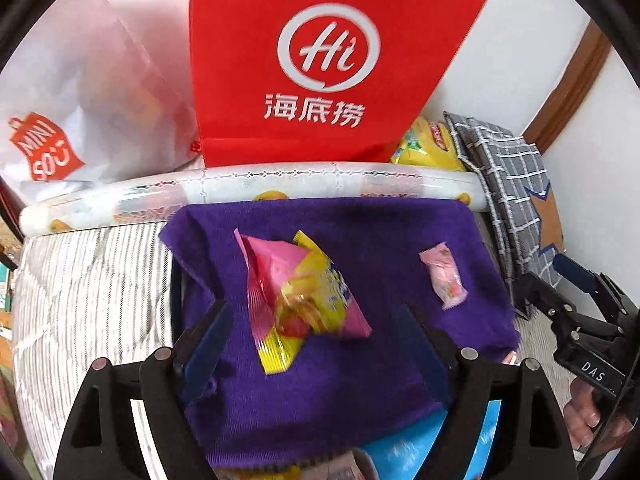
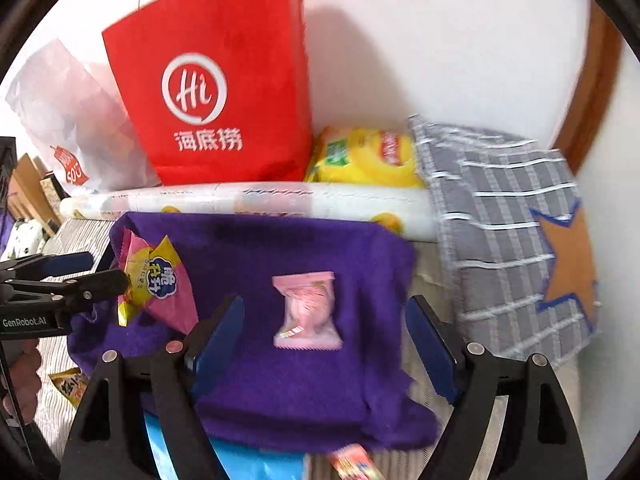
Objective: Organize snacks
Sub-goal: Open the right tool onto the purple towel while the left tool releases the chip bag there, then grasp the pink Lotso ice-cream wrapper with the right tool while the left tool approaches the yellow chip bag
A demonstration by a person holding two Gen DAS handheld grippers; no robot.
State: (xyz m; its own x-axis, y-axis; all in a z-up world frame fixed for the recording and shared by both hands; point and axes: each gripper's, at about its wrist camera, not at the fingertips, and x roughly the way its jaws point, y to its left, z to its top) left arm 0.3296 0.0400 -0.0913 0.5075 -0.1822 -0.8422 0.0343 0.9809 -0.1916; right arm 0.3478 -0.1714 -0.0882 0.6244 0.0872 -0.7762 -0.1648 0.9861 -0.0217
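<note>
A lived-in home room: a red paper shopping bag (image 2: 216, 92) and a white retail bag (image 1: 84, 92) lean against a plain white wall, beside a checked cloth (image 2: 500, 216), wooden door trim (image 2: 596, 84) and striped bedding (image 1: 88, 288).

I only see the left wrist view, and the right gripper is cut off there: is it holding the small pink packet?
Observer: No. The right gripper is open; the small pink packet lies untouched on the purple cloth between its fingers.
Operator: Any snack I'm missing?
Observer: A yellow-brown packet on the striped cover, left of the cloth.
Operator: The yellow thing at the back?
Observer: A yellow bag with a red label, beside the red paper bag.
</note>
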